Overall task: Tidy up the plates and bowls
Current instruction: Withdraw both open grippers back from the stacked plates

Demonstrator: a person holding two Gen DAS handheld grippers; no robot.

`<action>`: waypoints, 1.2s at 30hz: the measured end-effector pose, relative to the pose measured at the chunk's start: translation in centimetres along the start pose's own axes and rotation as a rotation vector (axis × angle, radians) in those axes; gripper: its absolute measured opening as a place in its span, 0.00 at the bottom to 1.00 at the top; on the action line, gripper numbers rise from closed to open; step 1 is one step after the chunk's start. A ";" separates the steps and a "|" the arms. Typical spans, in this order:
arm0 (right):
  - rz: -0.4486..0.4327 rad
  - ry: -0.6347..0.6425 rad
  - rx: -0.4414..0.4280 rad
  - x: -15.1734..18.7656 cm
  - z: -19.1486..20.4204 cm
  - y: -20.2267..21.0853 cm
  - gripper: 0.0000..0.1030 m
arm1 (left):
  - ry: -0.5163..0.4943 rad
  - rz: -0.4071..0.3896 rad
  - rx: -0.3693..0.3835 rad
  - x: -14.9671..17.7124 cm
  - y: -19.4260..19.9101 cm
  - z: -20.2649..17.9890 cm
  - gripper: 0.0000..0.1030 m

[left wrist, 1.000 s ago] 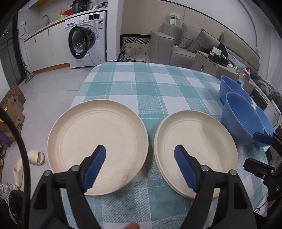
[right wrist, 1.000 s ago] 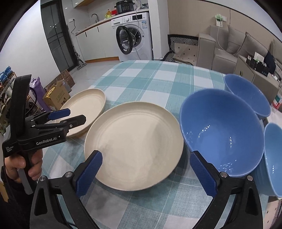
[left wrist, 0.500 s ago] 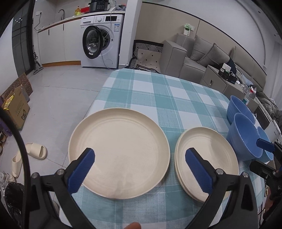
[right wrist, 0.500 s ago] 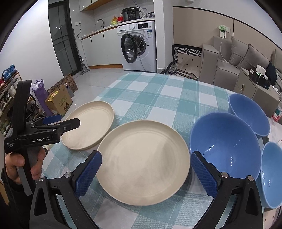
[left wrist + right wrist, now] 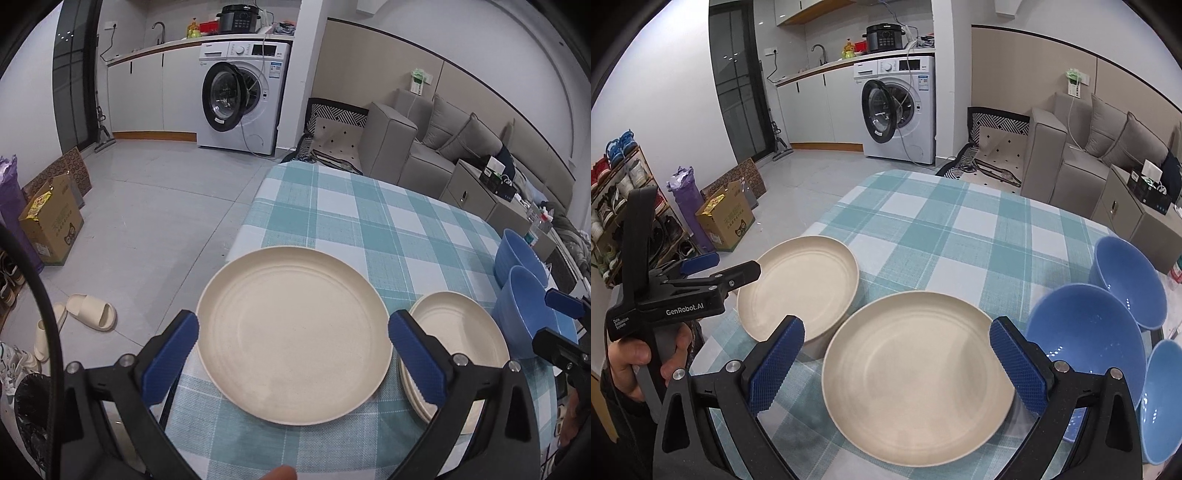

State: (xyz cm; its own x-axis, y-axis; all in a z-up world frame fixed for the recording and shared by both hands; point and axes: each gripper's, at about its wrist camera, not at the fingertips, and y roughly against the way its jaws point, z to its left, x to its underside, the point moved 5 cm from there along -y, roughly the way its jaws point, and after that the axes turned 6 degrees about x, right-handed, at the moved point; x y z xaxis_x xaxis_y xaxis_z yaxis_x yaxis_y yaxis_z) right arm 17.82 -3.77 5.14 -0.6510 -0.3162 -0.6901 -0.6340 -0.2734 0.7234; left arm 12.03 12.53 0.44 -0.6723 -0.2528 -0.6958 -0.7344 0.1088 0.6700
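Observation:
Two cream plates lie on the checked tablecloth. The left plate [image 5: 295, 343] [image 5: 798, 284] sits near the table's left edge. The right one [image 5: 461, 350] [image 5: 916, 376] shows layered rims, like a stack. Three blue bowls [image 5: 1086, 343] [image 5: 1126, 280] [image 5: 1163, 398] crowd the right side, and two of them [image 5: 524, 306] show in the left wrist view. My left gripper [image 5: 293, 350] [image 5: 727, 266] hovers open above the left plate's near side. My right gripper [image 5: 897, 358] [image 5: 554, 319] hovers open above the right plate. Neither holds anything.
The table [image 5: 351, 221] ends close to the left plate, with tiled floor and slippers [image 5: 88, 314] below. A hand [image 5: 635, 354] grips the left tool. A washing machine [image 5: 897, 110], sofa [image 5: 1089, 147] and cardboard box [image 5: 724, 218] stand beyond the table.
Both grippers have drawn back and up from the dishes, so they look smaller. The left jaws have widened and now frame the left plate. Plates and bowls have not moved.

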 end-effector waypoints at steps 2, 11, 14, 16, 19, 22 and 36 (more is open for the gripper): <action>0.004 -0.001 -0.005 -0.3 0.4 -0.4 0.99 | 0.015 -0.002 0.004 -0.1 0.0 0.5 1.00; 0.025 0.015 -0.010 -1.4 2.3 -2.4 0.99 | 0.066 0.007 -0.012 -0.1 -0.3 2.3 1.00; 0.039 0.021 -0.004 -1.7 2.6 -3.4 0.99 | 0.071 0.013 -0.028 0.0 -0.5 3.1 1.00; 0.047 0.022 -0.002 -1.8 2.9 -4.0 0.99 | 0.092 0.020 -0.042 0.1 -0.9 3.9 1.00; 0.059 0.022 0.012 -2.1 3.2 -4.9 0.99 | 0.114 0.037 -0.056 0.3 -1.5 4.8 1.00; 0.071 0.018 0.018 -2.4 3.4 -5.8 0.99 | 0.119 0.054 -0.071 0.5 -2.2 5.3 1.00; 0.115 0.051 0.035 -2.3 4.8 -9.7 0.99 | 0.090 0.078 -0.085 1.1 -3.7 6.5 1.00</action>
State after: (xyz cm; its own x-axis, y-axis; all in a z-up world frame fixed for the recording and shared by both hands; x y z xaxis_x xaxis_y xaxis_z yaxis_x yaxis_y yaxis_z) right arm 23.43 3.99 -0.39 -0.6985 -0.3897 -0.6001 -0.5714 -0.2011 0.7957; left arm 13.42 18.05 -4.53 -0.7133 -0.3320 -0.6172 -0.6669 0.0510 0.7434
